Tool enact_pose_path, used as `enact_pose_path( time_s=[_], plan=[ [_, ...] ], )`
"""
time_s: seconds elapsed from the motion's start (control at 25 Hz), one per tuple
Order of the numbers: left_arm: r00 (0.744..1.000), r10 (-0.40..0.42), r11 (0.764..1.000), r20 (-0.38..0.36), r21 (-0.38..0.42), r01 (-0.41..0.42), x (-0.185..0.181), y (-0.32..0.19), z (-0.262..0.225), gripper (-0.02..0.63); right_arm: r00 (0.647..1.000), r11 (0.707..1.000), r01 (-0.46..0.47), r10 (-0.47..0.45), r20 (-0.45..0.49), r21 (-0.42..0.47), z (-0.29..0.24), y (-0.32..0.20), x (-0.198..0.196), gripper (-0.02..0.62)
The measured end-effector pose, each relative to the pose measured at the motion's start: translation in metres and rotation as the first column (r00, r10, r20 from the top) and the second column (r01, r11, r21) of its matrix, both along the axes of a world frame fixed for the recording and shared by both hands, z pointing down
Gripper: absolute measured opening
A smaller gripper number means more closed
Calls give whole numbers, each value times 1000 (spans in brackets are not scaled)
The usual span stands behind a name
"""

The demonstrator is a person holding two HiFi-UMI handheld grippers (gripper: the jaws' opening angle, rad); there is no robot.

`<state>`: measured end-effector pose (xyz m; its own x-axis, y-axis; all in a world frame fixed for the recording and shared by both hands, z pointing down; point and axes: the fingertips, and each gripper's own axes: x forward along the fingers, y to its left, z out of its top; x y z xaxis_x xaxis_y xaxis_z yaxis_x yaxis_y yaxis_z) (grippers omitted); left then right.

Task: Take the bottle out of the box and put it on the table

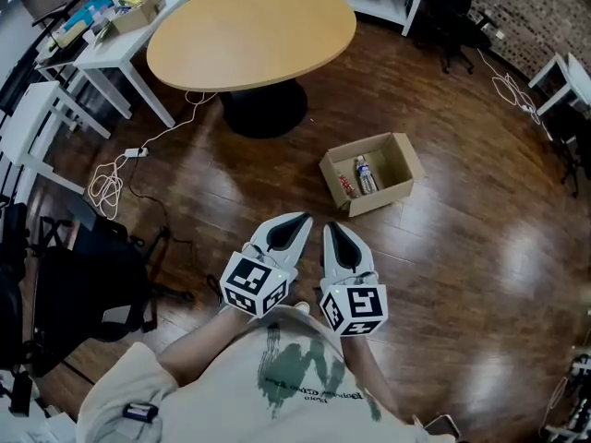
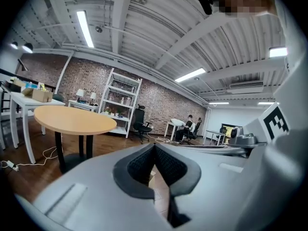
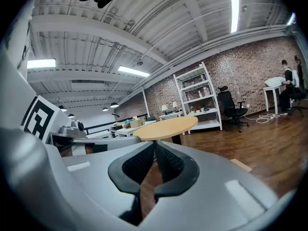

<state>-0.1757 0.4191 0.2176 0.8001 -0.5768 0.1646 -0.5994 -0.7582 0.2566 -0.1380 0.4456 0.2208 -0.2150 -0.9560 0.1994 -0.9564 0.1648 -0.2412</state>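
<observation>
Before my chest, my left gripper (image 1: 297, 222) and right gripper (image 1: 332, 230) hover side by side, jaws together, empty. Beyond them the bottle (image 1: 366, 175) lies in the open box (image 1: 382, 198) on the floor (image 1: 471, 266), near the round table (image 1: 251, 30).

Ceiling strip lights (image 2: 85, 27) lit the room brightly; floor (image 1: 462, 275) showed glare; fisheye edges bent and darkened.

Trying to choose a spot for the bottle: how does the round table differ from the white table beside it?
The round table has a tan top on one dark pedestal; the white table is rectangular on thin legs. The round table's top is bare; the white table carries a small box and clutter. Both stand on the wooden floor.
</observation>
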Motion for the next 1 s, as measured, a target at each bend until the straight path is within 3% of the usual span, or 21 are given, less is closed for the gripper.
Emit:
enact_pose_path(
  time_s=[0.64,1.0],
  plan=[
    [1000,6,997,-26,-75,-8,7,-123,19,-3,999,997,4,-7,-39,-76,18,-125,1,26],
    [997,49,993,-58,-103,-54,6,-189,16,-3,997,994,-30,23,-68,-106,15,-194,-4,29]
  ],
)
